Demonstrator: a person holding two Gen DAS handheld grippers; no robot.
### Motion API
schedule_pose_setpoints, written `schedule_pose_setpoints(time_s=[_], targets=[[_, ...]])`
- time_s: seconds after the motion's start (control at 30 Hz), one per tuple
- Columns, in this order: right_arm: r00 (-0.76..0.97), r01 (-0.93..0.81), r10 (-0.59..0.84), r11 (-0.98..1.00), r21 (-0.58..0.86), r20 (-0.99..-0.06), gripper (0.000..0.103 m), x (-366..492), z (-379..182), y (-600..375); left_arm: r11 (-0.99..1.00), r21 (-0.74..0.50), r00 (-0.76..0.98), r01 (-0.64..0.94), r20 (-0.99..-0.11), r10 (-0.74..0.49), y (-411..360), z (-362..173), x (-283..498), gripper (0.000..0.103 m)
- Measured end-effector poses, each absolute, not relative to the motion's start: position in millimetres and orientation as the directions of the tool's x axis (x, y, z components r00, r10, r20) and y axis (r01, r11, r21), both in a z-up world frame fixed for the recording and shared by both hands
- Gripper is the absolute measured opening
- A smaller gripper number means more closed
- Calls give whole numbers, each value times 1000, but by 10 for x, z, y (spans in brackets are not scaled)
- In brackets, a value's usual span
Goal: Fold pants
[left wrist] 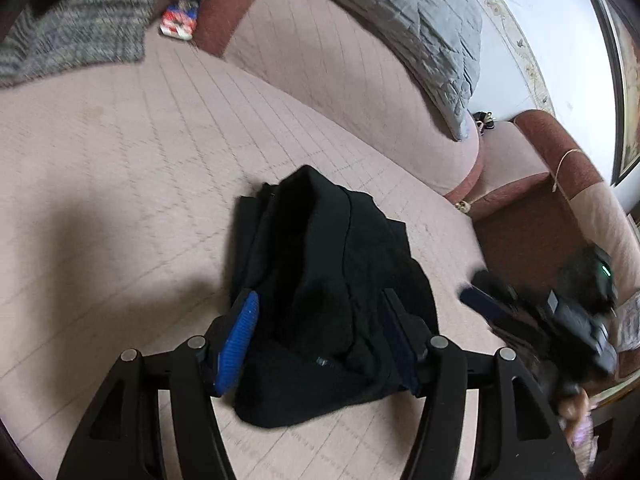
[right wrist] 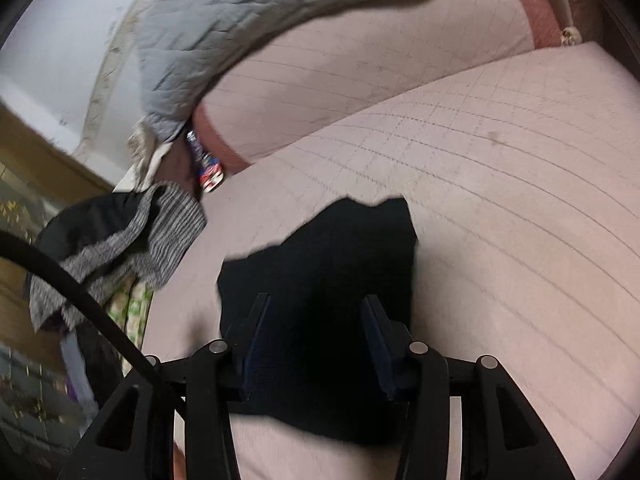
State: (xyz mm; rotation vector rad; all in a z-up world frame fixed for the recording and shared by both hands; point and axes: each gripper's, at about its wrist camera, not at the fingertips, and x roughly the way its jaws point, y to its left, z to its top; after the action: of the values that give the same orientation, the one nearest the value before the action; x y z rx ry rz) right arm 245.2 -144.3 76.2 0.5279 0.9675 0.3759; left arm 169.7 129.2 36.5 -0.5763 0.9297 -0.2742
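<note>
The black pants [left wrist: 328,292] lie bunched in a compact heap on the pink quilted sofa seat [left wrist: 120,184]. My left gripper [left wrist: 320,312] is open, its blue-padded fingers on either side of the near end of the heap. In the left wrist view my right gripper [left wrist: 484,300] hovers blurred off the pants' right side. In the right wrist view the pants [right wrist: 332,256] lie as a dark folded slab and my right gripper [right wrist: 316,312] is open, its fingers spread over the near part of the cloth, gripping nothing.
A grey knitted garment [left wrist: 80,20] lies at the seat's far left and hangs off the edge in the right wrist view [right wrist: 132,248]. A grey quilted blanket [left wrist: 420,24] drapes the backrest. A red-white packet [left wrist: 180,20] sits in the corner. An armrest [left wrist: 520,152] bounds the right.
</note>
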Motion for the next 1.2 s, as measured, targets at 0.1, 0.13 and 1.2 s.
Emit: schedule_pose_setpoints(time_s=[0.1, 0.13, 1.2], targets=[[536, -83, 484, 846, 527, -692, 53, 1983, 824, -1505, 851, -526, 622, -8, -669, -408, 1248, 497, 1434, 66], [539, -85, 472, 854, 513, -697, 55, 1862, 822, -1506, 861, -509, 633, -8, -669, -389, 1229, 516, 1350, 69], [544, -76, 224, 973, 219, -808, 64, 727, 475, -1074, 958, -284, 682, -39, -708, -182, 943, 365, 343, 81]])
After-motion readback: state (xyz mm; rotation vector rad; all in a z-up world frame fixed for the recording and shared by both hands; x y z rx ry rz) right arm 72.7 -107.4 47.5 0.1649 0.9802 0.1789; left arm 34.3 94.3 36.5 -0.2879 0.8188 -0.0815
